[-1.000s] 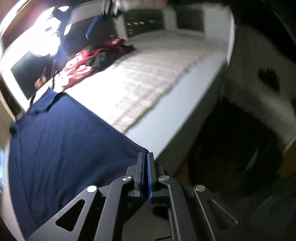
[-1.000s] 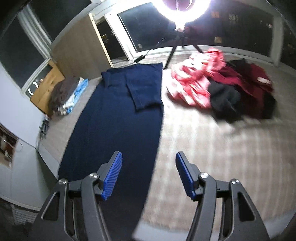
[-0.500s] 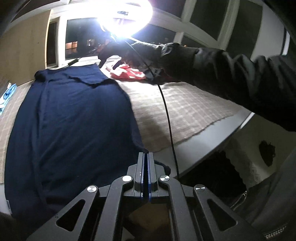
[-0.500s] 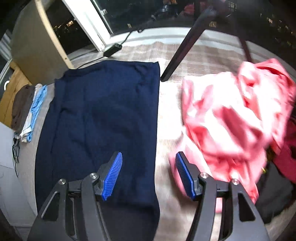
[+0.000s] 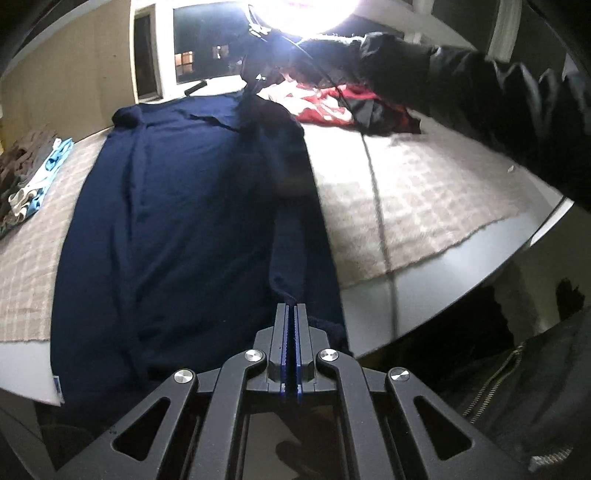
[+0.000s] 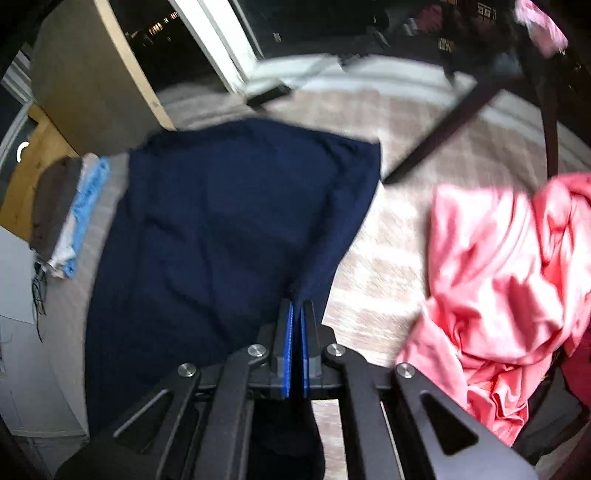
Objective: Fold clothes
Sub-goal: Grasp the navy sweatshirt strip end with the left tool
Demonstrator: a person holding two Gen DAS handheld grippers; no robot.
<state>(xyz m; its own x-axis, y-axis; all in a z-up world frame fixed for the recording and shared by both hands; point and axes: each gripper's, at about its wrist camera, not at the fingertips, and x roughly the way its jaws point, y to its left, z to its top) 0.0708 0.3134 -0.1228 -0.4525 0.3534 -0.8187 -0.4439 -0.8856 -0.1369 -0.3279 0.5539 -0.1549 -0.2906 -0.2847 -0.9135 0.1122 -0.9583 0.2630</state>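
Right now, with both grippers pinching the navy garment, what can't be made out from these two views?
- Left wrist: the ring light glare washes out the window area behind it.
- Right wrist: the right gripper hides the navy garment hem below it.
- Right wrist: motion blur smears the pink garment.

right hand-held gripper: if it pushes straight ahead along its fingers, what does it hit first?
The navy garment. The right hand-held gripper is already shut on its right edge, so going straight on pushes into that cloth spread on the bed. Depth beyond is unclear; the frame is blurred.
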